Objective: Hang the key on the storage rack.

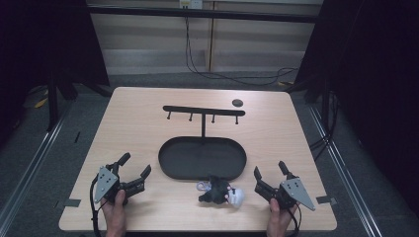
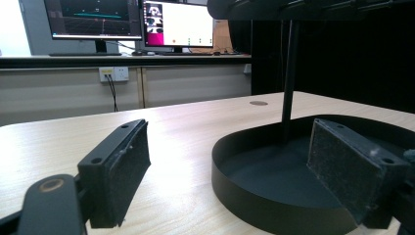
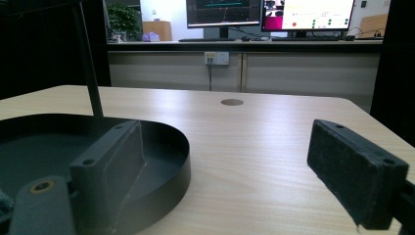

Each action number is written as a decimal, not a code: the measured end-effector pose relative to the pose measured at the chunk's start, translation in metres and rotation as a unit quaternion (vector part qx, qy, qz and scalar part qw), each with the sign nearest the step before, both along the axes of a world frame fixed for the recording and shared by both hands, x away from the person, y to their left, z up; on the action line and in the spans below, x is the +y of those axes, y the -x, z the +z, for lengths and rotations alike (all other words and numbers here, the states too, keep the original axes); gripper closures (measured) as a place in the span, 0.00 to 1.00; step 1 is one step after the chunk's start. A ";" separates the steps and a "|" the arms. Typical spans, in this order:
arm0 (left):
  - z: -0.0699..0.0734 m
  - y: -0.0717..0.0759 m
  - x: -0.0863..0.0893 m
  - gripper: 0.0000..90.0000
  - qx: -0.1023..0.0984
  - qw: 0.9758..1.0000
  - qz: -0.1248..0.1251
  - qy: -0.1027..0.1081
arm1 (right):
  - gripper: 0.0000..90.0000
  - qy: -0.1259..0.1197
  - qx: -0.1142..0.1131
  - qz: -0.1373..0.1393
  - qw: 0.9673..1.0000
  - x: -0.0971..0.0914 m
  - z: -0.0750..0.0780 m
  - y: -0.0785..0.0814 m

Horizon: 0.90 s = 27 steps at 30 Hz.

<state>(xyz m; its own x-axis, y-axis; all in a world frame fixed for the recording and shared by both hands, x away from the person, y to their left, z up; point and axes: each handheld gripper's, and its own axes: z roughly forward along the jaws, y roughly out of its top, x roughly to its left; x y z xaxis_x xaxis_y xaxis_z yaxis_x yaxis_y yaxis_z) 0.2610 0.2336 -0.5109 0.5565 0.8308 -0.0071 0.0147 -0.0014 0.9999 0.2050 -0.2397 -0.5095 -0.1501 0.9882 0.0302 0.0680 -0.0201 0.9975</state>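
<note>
A black oval tray (image 1: 170, 170) lies mid-table, and a thin post rises from its far rim to a crossbar (image 1: 203, 110) with several pegs. In front of the tray lies a small heap of keyrings (image 1: 221, 191), dark and white pieces together. My left gripper (image 1: 136, 165) rests low at the front left, jaws open and empty, the tray (image 2: 235, 161) just to its right. At the front right, my right gripper (image 1: 271, 169) also sits open with nothing between its pads; the tray rim (image 3: 181, 147) lies to its left.
A small dark disc (image 1: 237, 102) sits on the table near the far right of the crossbar. Tape marks lie at the front corners. Cables hang behind the table, and monitors stand on a counter farther back.
</note>
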 end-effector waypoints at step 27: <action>0.000 0.000 -0.001 0.17 -0.001 1.000 0.008 0.000 | 0.19 0.011 0.054 0.049 0.997 0.005 0.004 -0.007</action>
